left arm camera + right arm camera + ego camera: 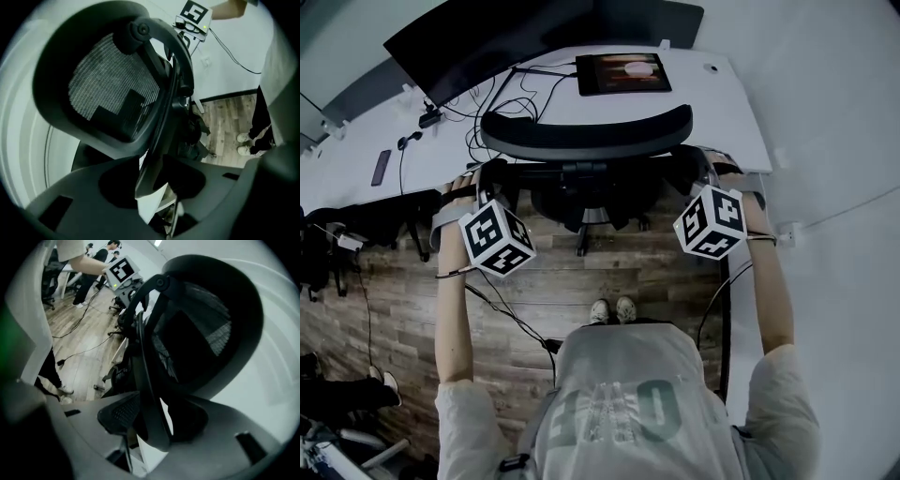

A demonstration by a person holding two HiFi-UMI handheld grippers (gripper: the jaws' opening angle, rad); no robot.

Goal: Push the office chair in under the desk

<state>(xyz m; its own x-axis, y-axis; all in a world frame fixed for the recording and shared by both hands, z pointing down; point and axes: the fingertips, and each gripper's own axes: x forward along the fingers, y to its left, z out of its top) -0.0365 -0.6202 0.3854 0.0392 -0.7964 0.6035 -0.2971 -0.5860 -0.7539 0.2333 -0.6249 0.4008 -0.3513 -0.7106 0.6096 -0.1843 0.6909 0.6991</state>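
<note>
The office chair [586, 131] is bulky but should roll easily. Its mesh is soft, so I'd take it by the stiff backrest frame [161, 126]. Its seat is already under the worktop [712, 103]. The left hand-held gripper [150, 187] looks clamped on one frame edge, and the right hand-held gripper [154, 427] straddles the other edge with its jaws loose.
</note>
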